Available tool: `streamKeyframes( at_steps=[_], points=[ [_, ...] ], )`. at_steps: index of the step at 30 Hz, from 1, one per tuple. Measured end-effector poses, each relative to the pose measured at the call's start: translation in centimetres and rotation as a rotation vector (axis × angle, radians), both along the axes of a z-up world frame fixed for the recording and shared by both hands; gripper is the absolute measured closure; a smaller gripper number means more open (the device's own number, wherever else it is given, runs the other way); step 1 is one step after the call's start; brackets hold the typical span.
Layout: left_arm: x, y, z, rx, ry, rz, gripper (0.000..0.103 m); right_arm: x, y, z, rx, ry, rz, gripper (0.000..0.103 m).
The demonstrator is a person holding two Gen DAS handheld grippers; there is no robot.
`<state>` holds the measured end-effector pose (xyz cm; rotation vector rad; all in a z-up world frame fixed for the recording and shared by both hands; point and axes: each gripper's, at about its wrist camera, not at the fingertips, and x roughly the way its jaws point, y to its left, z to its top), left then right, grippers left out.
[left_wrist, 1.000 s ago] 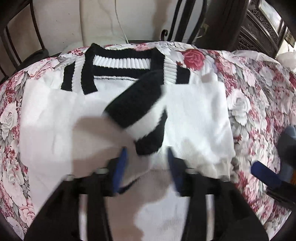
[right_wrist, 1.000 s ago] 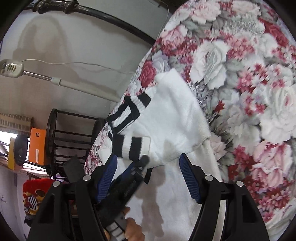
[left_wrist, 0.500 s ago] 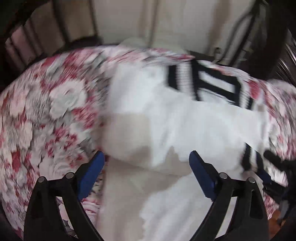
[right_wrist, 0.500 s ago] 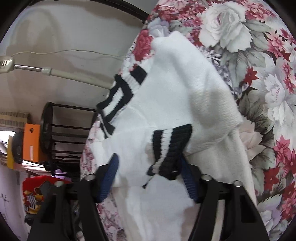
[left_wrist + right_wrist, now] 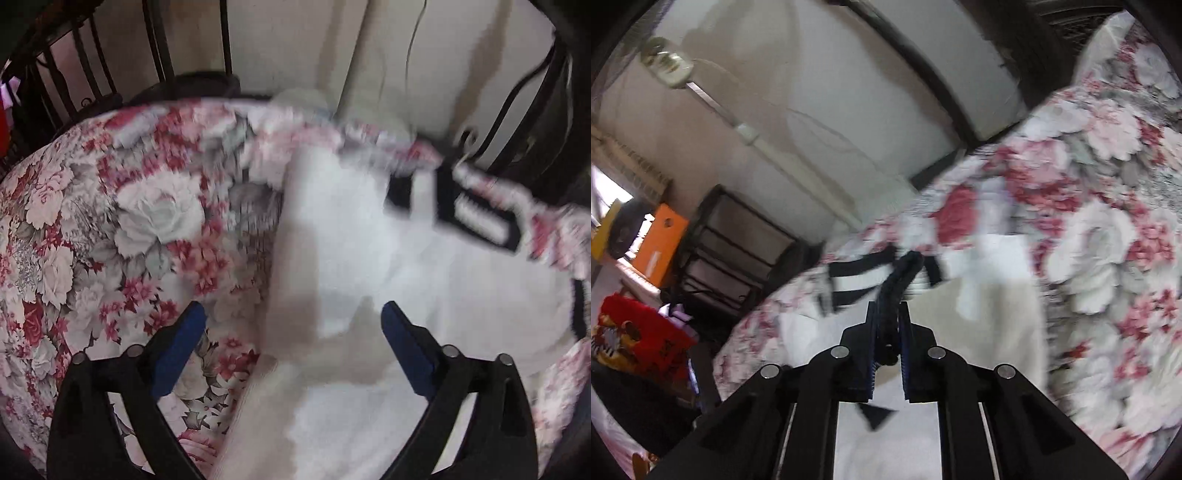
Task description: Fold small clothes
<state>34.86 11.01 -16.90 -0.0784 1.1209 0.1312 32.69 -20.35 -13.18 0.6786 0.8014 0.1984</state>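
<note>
Fingers of your right gripper (image 5: pixel 888 325) have just closed on the black ribbed cuff (image 5: pixel 899 280) of the white knit sweater with black-striped trim (image 5: pixel 406 266); your left gripper (image 5: pixel 291 325) has just opened wide, its blue pads clear of the sweater's edge between them. Sweater lies on the rose-patterned bedspread (image 5: pixel 110 229). Beyond: pale wall (image 5: pixel 820 85), black metal rack (image 5: pixel 735 254), orange box (image 5: pixel 659 243). Motion blur obscures the neckline.
</note>
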Motion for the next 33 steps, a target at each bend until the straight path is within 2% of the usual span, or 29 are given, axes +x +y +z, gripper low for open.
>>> streamKeyframes(
  at_steps=[2,3,4,6,8,9,11,14,16,17,19,21,23,26,28,31,33],
  points=[
    [0.8,-0.7,-3.3,0.044,0.121,-0.017,0.004,0.4,-1.6,-3.6,-0.020,0.122,-0.059,0.092],
    [0.6,-0.5,-4.6,0.016,0.135,-0.019,0.004,0.5,-2.3,-5.7,-0.024,0.190,-0.089,0.091],
    [0.4,-0.3,-4.6,0.000,0.118,-0.013,0.004,0.5,-3.2,-8.1,-0.007,0.247,-0.112,0.090],
    [0.8,0.0,-4.0,-0.009,0.124,-0.020,0.004,0.4,-3.7,-9.0,0.028,0.248,-0.122,0.090],
    [1.0,0.6,-2.3,0.019,0.079,0.007,0.004,0.8,-3.1,-7.6,-0.030,0.237,-0.109,0.086],
    [0.9,1.0,-1.1,0.045,0.032,0.029,0.005,0.8,-2.8,-6.5,-0.080,0.230,-0.115,0.072],
    [1.5,1.6,0.7,0.061,-0.021,0.032,0.005,-0.1,-2.6,-4.4,-0.191,0.205,-0.193,0.057],
    [2.9,2.2,2.4,0.078,-0.069,0.040,0.005,-0.7,-2.5,-1.3,-0.292,0.086,-0.277,0.057],
    [4.0,2.3,2.5,0.071,-0.070,0.045,0.005,0.0,-1.8,-0.5,-0.313,0.030,-0.236,0.059],
    [4.9,2.3,2.0,0.087,-0.055,0.047,0.005,0.9,-1.1,-0.6,-0.312,0.017,-0.176,0.060],
    [6.3,1.9,0.7,0.120,-0.027,0.044,0.005,2.5,-0.2,-1.7,-0.292,0.024,-0.091,0.061],
    [7.4,2.0,-1.8,0.162,0.033,0.027,0.004,4.5,1.1,-4.2,-0.277,0.089,-0.019,0.062],
    [8.3,2.4,-3.7,0.140,0.068,0.014,0.004,6.0,2.0,-6.9,-0.328,0.180,0.027,0.065],
    [8.9,3.4,-3.3,0.078,0.071,0.018,0.004,5.7,3.3,-6.5,-0.446,0.135,0.044,0.067],
    [8.7,4.0,-1.1,0.051,0.005,0.024,0.004,5.1,4.1,-4.9,-0.489,0.090,0.020,0.065],
    [7.7,3.8,2.0,0.012,-0.119,-0.025,0.005,3.7,5.7,-2.3,-0.451,0.006,0.044,0.065],
    [7.4,3.1,2.0,-0.005,-0.124,-0.083,0.005,2.6,7.4,-2.2,-0.462,-0.002,0.098,0.062]
  ],
)
